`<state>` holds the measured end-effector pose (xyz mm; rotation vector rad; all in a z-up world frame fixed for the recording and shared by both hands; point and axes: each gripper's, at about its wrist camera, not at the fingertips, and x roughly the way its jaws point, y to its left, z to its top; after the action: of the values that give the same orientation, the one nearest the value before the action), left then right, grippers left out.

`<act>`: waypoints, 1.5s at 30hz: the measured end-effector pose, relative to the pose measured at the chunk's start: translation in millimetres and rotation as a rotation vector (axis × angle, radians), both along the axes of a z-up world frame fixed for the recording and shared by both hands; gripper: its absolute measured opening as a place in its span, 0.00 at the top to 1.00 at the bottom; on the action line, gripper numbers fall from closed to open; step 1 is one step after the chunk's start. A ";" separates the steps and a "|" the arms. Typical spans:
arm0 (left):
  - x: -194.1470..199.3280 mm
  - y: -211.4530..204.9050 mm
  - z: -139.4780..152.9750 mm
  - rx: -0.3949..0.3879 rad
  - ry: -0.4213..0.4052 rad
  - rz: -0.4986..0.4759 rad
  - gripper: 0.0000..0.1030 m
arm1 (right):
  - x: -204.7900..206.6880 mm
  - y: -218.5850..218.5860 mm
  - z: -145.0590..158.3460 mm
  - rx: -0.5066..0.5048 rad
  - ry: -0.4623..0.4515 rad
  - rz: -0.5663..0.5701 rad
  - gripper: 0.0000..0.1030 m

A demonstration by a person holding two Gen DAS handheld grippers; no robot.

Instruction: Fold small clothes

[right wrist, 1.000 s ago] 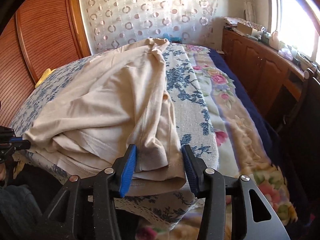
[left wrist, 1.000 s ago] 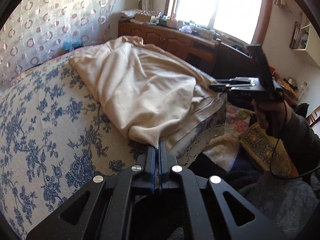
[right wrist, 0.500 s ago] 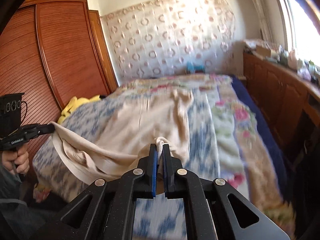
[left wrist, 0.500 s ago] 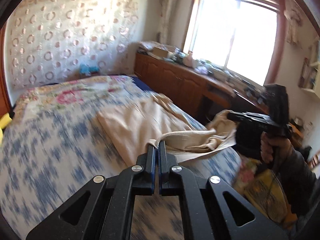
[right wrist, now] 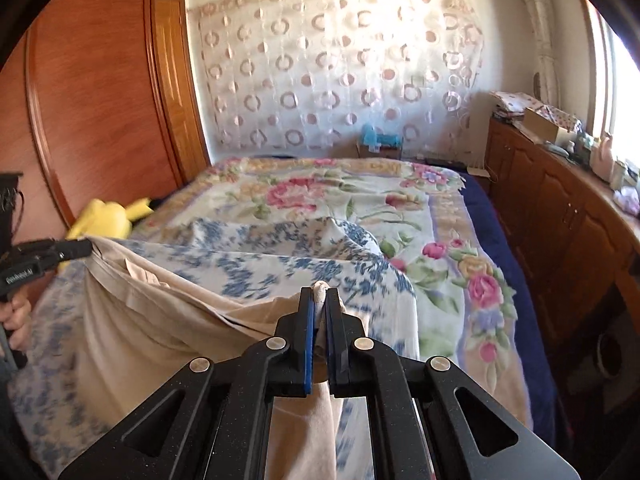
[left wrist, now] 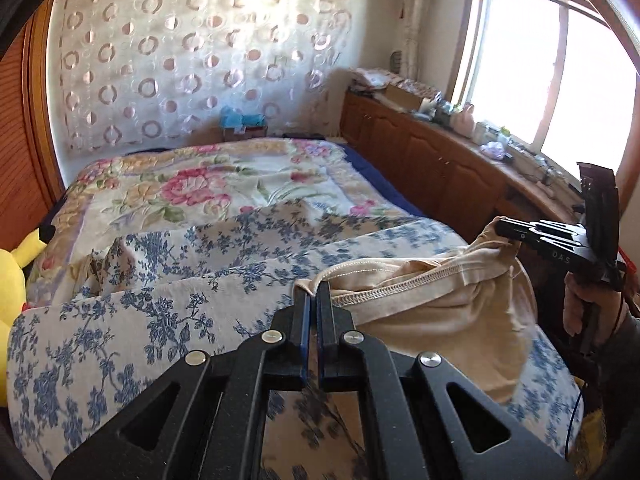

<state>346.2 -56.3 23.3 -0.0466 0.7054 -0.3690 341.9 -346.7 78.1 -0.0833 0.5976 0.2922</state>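
A beige garment (left wrist: pixel 432 304) hangs in the air between my two grippers, above the near edge of the bed. My left gripper (left wrist: pixel 312 294) is shut on one corner of its hem. My right gripper (right wrist: pixel 319 294) is shut on the other corner; it also shows in the left wrist view (left wrist: pixel 502 230), off to the right. The garment (right wrist: pixel 152 320) sags in loose folds between them, and my left gripper shows at the far left in the right wrist view (right wrist: pixel 86 246). The garment's lower part is hidden behind the gripper bodies.
The bed carries a blue-flowered cover (left wrist: pixel 132 320) near me and a pink-rose blanket (left wrist: pixel 208 188) farther back. A yellow plush toy (right wrist: pixel 106 218) lies at its left edge. A wooden wardrobe (right wrist: pixel 100 92) stands on the left, and a cluttered wooden cabinet (left wrist: pixel 432 152) runs under the window.
My right gripper has closed on the garment. Both grippers have lifted it off the bed and pulled it back toward the near edge, so it now hangs between them.
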 end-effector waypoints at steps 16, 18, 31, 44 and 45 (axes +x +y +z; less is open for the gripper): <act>-13.7 -10.0 -50.0 0.035 0.159 -0.112 0.27 | -9.6 24.7 -16.5 -0.026 0.139 0.030 0.29; -7.9 -14.7 -60.3 0.029 0.205 -0.101 0.27 | 2.4 29.8 -31.6 -0.034 0.202 0.021 0.29; -21.0 -21.8 -51.7 -0.180 0.226 -0.181 0.94 | 15.2 40.5 -36.3 0.043 0.284 0.162 0.82; -126.6 141.1 29.9 -0.251 -0.023 0.040 0.94 | 15.5 195.4 44.9 -0.022 0.083 0.458 0.83; -132.6 154.6 29.7 -0.246 -0.031 0.072 0.94 | 22.0 217.8 47.6 -0.026 0.079 0.487 0.84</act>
<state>213.6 98.3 53.0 -0.2980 0.6234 -0.3849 363.9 -128.9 125.8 -0.2447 0.6555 0.7622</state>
